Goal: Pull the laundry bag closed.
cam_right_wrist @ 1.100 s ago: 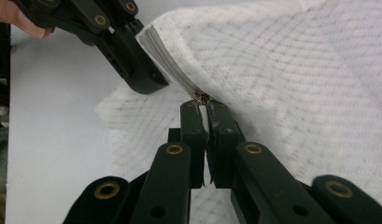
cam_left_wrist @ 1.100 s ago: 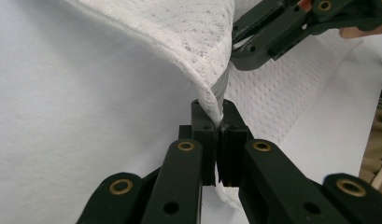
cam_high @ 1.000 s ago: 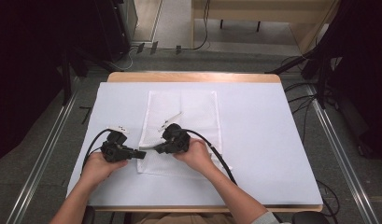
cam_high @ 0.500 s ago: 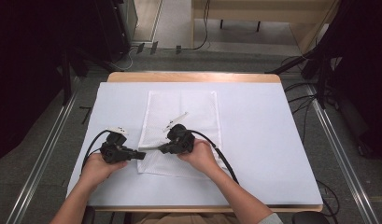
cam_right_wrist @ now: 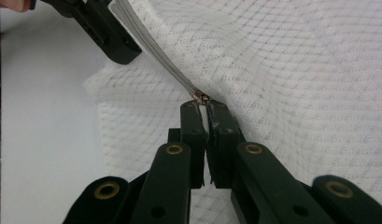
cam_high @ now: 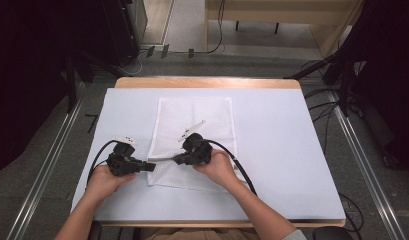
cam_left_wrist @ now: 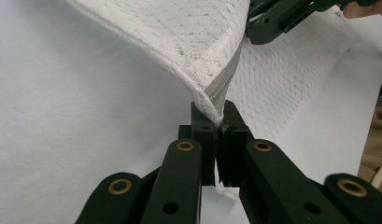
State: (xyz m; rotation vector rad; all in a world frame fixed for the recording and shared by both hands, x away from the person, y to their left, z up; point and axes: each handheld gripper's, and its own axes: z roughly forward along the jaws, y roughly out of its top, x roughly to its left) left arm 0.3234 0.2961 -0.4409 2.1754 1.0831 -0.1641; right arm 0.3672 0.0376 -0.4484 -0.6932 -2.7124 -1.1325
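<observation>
High view | white table cover (cam_high: 292, 165) | wooden edge | grey floor (cam_high: 37, 165)

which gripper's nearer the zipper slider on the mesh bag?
Right. The right gripper is shut on the zipper slider; the left gripper pinches the mesh bag at its zipper's end, farther along.

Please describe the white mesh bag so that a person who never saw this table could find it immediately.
On the white-covered table, look at the middle, just in front of the person's two hands. There lies a flat white mesh bag with a zipper along its near edge; the left gripper pinches its corner and the right gripper is shut on the zipper pull. Its netted weave sets it apart from the smooth cover.
</observation>
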